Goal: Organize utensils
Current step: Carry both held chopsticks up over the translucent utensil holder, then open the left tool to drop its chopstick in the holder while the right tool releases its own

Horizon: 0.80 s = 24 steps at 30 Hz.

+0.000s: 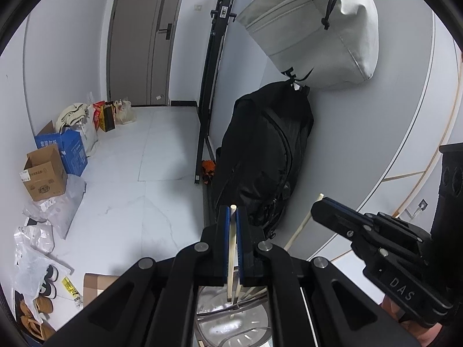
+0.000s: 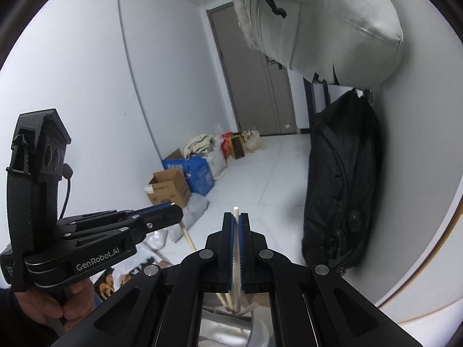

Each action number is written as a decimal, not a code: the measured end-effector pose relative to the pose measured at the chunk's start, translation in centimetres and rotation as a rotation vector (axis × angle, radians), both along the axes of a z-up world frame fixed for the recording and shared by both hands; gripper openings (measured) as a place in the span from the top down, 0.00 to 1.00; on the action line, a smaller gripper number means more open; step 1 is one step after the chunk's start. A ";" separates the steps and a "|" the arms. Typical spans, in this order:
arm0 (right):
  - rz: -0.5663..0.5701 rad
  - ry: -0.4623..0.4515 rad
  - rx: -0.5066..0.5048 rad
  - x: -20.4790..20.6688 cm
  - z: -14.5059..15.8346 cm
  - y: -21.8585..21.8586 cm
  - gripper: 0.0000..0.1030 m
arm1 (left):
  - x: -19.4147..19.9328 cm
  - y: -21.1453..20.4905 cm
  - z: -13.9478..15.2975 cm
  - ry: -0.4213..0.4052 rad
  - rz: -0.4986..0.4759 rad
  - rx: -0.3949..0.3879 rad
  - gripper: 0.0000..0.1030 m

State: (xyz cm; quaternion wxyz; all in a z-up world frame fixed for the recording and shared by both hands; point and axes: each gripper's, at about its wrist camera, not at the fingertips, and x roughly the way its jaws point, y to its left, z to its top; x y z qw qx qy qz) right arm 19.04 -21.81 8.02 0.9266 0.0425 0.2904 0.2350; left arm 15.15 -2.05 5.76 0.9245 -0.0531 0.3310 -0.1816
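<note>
The right gripper (image 2: 236, 225) pinches a pale wooden chopstick (image 2: 236, 260) between its blue pads (image 2: 230, 248). The stick's tip pokes up past the fingers. Its low end goes down to a shiny metal holder (image 2: 222, 329), where more sticks lean. On the left, a hand (image 2: 52, 303) holds the left gripper (image 2: 170, 212), which grips another stick (image 2: 187, 238). A black bag (image 2: 344, 185) hangs on the wall under a grey bag (image 2: 324, 26). Boxes (image 2: 179, 185) sit on the white floor (image 2: 260, 179).

Two pale wooden chopsticks (image 1: 231, 248) (image 2: 237, 263), each upright and pinched near its top, lower ends inside shiny metal holder (image 1: 231, 318) below, near.
</note>
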 end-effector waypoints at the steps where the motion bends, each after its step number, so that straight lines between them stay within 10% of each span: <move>1: 0.002 0.003 -0.001 0.0 -0.2 0.0 0.98 | 0.0 0.0 -0.1 0.003 -0.005 -0.001 0.99; 19: 0.044 0.066 0.081 -1.0 -2.8 -0.7 0.94 | -0.2 1.0 -1.8 0.110 -0.098 -0.079 0.98; 24: 0.023 0.092 0.120 -1.3 -2.7 -1.6 0.92 | -0.7 1.5 -1.7 0.108 -0.099 -0.068 0.80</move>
